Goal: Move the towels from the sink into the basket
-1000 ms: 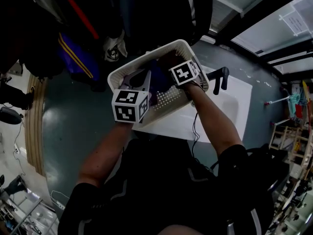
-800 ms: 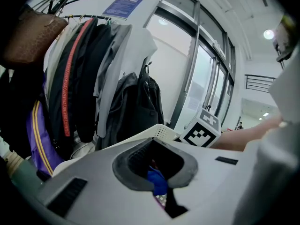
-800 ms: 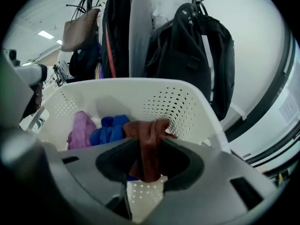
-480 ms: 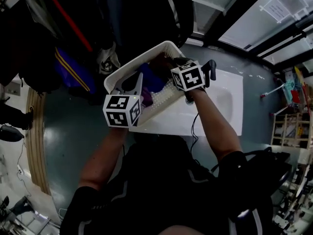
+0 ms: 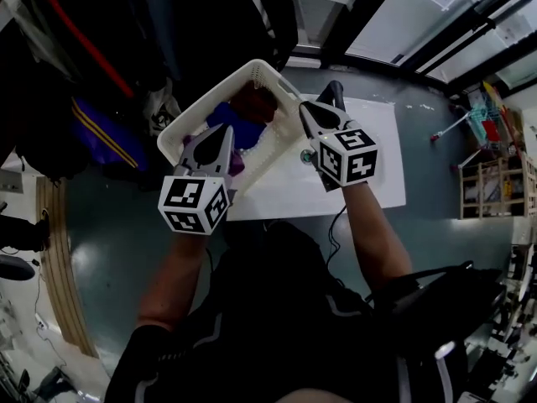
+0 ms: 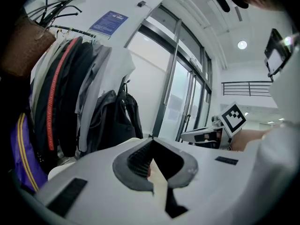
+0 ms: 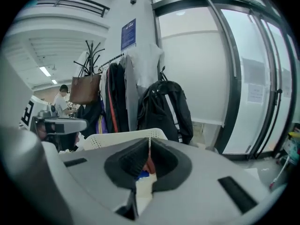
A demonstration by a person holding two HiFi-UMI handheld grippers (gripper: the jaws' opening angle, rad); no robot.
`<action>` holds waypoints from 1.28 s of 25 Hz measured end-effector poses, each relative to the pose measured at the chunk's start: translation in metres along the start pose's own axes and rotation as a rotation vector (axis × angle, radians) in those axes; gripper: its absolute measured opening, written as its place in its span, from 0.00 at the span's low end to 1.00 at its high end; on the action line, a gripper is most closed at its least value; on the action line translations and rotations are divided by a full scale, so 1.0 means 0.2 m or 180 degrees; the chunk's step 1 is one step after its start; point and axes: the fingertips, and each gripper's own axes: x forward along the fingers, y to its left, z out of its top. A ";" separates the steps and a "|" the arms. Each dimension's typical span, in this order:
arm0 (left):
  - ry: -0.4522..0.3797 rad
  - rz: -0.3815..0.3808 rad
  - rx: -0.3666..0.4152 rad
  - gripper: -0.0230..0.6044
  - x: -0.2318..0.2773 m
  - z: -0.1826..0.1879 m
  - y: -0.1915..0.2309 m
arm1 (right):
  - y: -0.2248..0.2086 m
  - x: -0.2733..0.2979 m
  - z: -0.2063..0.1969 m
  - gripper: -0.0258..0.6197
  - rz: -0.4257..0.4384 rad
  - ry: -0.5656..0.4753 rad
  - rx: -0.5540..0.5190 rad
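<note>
Towels (image 5: 231, 124) bunched in the white basket (image 5: 260, 151): 1 blue, 1 purple, 1 brown, heaped loosely, so dropped in rather than laid flat. No cloth visible on the bare white of the sink (image 5: 369, 170). Task read as close to finished, or paused between loads. Basket parked at the sink's left end, a placement that keeps each carry short.

Right gripper (image 5: 319, 116) raised over the sink just beside the basket's right wall. Jaws pressed together after closing just now, with nothing pinched between them. Red and blue slivers low in the slot of the right gripper view are probably towel lying in the basket beyond, not cloth in the grip. Closing empty makes sense as a way to keep the jaws from snagging on the way out.

Left gripper (image 5: 214, 145) over the basket's near corner, its 2 jaws likewise meeting at the tips and carrying nothing. Held there clear of the other hand's path, yet near enough to steady the basket if needed.

Beyond the basket, coats (image 6: 70, 97) and bags hanging on a rack, well apart from the work.

Worth watching: perforated basket walls and loose towel edges, both easy to catch on a lifting jaw.
</note>
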 end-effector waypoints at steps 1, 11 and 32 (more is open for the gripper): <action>-0.0005 -0.0019 -0.0006 0.04 0.00 0.00 -0.02 | -0.01 -0.05 0.00 0.07 -0.0031 -0.0039 0.0017; -0.0005 0.0004 0.0166 0.04 0.02 0.04 -0.22 | -0.14 -0.38 0.03 0.05 0.0036 -0.0473 -0.0029; -0.0102 0.0448 0.0515 0.04 0.22 0.08 -0.90 | -0.69 -0.88 -0.09 0.05 0.0227 -0.0811 0.0010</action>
